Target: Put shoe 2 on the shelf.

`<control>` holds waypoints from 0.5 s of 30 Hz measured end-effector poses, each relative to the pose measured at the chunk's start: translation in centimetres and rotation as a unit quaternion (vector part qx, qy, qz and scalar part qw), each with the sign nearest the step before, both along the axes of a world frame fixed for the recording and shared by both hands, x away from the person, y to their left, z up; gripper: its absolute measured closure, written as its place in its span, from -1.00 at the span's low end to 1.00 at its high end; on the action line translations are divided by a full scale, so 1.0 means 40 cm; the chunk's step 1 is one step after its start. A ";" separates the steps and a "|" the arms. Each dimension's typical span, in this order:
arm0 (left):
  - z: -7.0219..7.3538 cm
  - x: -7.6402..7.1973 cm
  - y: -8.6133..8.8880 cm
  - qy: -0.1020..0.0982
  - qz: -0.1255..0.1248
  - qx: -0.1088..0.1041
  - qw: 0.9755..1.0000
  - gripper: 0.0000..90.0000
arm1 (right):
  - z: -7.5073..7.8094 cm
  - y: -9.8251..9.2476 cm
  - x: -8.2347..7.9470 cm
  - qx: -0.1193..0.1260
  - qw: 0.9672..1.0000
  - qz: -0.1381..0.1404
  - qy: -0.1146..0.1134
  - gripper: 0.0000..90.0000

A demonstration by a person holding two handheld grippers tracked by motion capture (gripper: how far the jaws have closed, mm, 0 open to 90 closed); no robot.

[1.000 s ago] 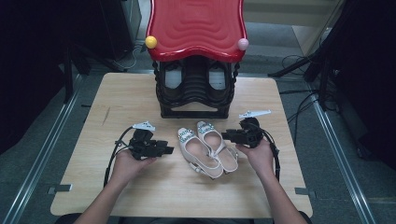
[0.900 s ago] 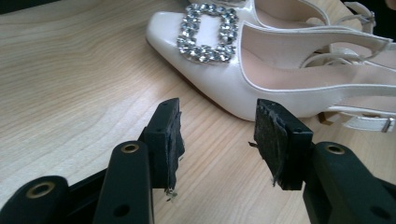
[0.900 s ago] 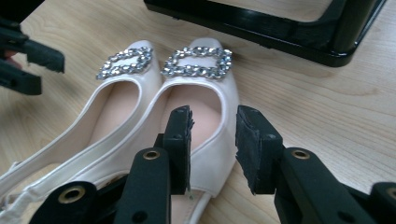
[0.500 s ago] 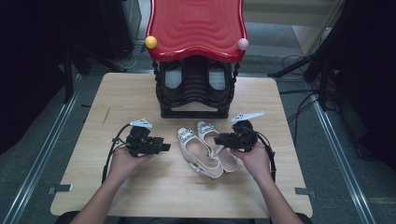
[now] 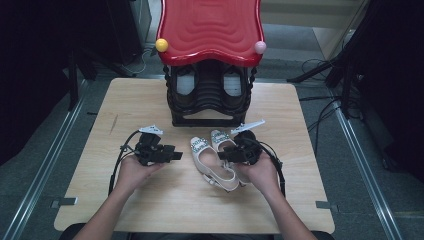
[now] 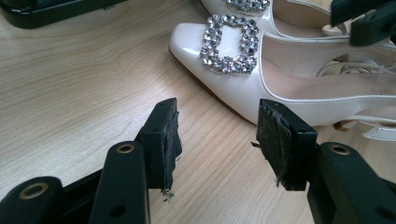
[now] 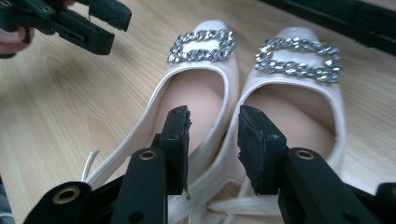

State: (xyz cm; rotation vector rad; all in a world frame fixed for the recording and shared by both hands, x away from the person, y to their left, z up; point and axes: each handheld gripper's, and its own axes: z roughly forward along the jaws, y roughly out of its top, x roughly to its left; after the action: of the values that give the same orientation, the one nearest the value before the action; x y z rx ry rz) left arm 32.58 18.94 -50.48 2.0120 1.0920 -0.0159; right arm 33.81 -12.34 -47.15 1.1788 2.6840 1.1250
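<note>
Black fingers (image 7: 180, 140) of our right gripper (image 7: 212, 135) have just been widening, straddling the cream shoes' (image 7: 219, 116) adjoining sides ungripped, while our left gripper (image 6: 217, 140) gapes empty.

Two black hand-held grippers, bare forearms

Left gripper (image 5: 176, 155) and right gripper (image 5: 222, 155) — each with a grey three-cornered plate, looping black cable, brass-ringed rivets, frayed black pads (image 6: 169, 140).

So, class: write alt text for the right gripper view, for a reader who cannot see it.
The right gripper hangs with open jaws above the adjoining inner sides of two cream shoes, the left one and the right one, each with a rhinestone buckle. They lie side by side on a wooden table. The left gripper shows at top left.
</note>
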 end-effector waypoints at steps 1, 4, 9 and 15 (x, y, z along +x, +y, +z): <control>-0.001 0.000 -0.001 0.000 0.000 0.001 1.000 0.08 | -0.005 0.007 0.001 -0.005 1.000 0.003 0.004 0.43; -0.001 0.001 -0.003 0.001 0.000 -0.001 1.000 0.08 | -0.021 0.026 0.003 -0.029 1.000 0.001 0.012 0.40; 0.000 0.001 0.000 0.000 -0.001 -0.002 1.000 0.08 | -0.035 0.040 0.009 -0.049 0.999 -0.010 0.018 0.44; 0.002 0.002 0.011 -0.003 0.005 -0.002 1.000 0.08 | -0.063 0.060 0.022 -0.084 0.996 -0.014 0.037 0.45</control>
State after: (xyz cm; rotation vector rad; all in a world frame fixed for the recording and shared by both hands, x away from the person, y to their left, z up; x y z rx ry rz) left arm 32.67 19.36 -50.39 2.0013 1.0983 -0.0077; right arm 34.70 -9.96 -49.67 1.2489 2.7409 0.8486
